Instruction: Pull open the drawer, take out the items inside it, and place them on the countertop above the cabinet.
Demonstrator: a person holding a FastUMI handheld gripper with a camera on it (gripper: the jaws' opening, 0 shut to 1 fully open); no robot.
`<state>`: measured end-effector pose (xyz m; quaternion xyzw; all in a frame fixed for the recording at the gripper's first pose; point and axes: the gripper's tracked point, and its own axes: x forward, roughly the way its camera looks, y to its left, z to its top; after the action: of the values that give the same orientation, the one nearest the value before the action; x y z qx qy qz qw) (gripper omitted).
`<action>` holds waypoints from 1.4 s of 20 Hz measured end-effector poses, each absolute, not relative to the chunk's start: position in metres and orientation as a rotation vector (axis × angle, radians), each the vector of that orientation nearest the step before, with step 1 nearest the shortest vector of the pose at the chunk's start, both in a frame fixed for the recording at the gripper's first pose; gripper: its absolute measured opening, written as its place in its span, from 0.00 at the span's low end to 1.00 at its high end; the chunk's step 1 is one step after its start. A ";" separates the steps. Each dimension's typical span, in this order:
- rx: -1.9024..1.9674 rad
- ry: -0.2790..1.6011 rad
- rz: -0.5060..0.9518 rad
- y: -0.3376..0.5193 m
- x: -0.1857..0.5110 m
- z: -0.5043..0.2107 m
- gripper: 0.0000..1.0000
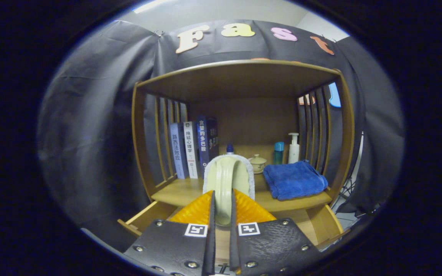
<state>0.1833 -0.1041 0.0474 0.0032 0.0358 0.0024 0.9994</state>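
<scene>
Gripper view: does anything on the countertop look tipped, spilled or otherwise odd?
Nothing stands out. The books stand upright, the blue towel lies folded, and the gripper is shut on a pale brush over the open drawer.

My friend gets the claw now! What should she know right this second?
Claw: shut on a pale brush with a white fuzzy edge, held up between the fingers.
Drawer: pulled open below the countertop.
Countertop holds books, a small lidded cup, a folded blue towel and two bottles at the back.
Done: drawer open, brush lifted.
Left: set the brush on the countertop, perhaps on the bare wood ahead; check the drawer for more items, hidden here.
</scene>
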 end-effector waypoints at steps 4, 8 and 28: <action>0.051 0.182 -0.005 -0.103 0.218 0.028 0.15; 0.049 0.300 -0.018 -0.107 0.244 0.005 0.15; 0.421 0.451 -0.029 -0.118 0.338 -0.024 0.17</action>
<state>0.3382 -0.1175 -0.0241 0.2070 0.2222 -0.0144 0.9527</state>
